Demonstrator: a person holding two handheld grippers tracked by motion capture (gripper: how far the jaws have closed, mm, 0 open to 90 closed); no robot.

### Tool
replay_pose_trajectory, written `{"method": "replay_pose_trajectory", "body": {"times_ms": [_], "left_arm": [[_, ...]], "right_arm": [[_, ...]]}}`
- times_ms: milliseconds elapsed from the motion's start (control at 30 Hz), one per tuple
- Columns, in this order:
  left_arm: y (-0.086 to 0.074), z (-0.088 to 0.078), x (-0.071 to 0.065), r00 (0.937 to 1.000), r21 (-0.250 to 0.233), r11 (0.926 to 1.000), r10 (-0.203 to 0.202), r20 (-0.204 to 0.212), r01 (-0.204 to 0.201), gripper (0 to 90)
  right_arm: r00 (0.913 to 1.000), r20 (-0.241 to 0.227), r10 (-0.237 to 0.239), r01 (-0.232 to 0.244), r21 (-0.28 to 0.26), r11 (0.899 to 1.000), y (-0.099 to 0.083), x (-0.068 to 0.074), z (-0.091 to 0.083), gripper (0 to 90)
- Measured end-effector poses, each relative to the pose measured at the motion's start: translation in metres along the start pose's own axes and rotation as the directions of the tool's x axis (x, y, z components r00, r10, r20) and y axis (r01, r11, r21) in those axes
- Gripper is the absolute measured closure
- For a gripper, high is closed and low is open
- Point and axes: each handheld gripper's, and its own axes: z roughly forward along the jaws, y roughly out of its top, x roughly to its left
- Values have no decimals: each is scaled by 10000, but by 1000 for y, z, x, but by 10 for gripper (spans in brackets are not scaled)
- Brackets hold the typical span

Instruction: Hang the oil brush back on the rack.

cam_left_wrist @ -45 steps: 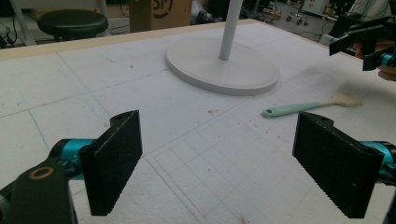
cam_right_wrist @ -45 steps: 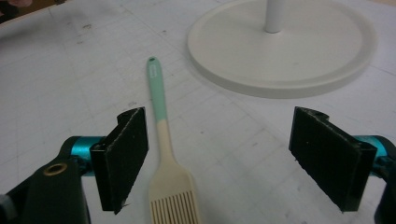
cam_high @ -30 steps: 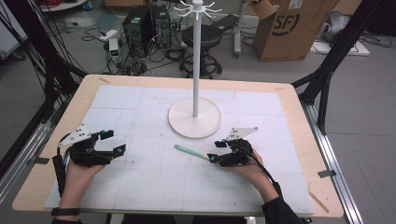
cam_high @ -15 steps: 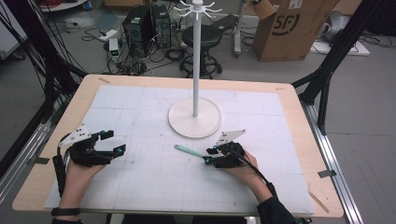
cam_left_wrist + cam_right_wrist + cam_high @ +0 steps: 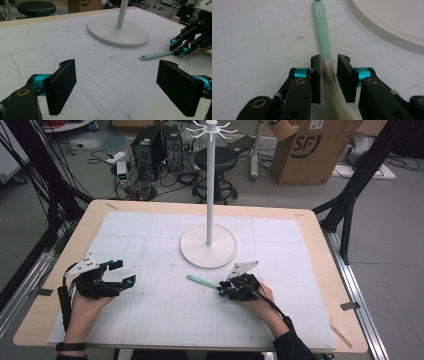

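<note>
Two grippers sat low over the white foam board: the left gripper [image 5: 117, 272] rested with its jaws spread wide and nothing between them, well apart from the mint-green spoon [image 5: 322, 35]. That spoon lay flat just in front of the white stand's round base [image 5: 208, 253]. The right gripper [image 5: 329, 66] had just been closing around it, pads close beside the pale handle, though a slim gap showed on each side.
</note>
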Motion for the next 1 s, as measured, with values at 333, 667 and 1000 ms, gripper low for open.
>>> {"method": "replay_pose_trajectory", "body": {"times_ms": [333,667,1000], "left_arm": [[0,-1,-1,10000,-16,10000,1,-7,-1,172],[0,-1,0,10000,-7,10000,2,-23,-2,172],[0,-1,0,10000,-14,10000,-5,-28,5,172]], "right_arm": [[9999,125,-50,50,21,10000,1,3,0,824],[9998,175,-98,101,-172,9998,-2,3,-3,830],[9989,96,467,-453,-1160,9922,-4,-5,-25,830]]}}
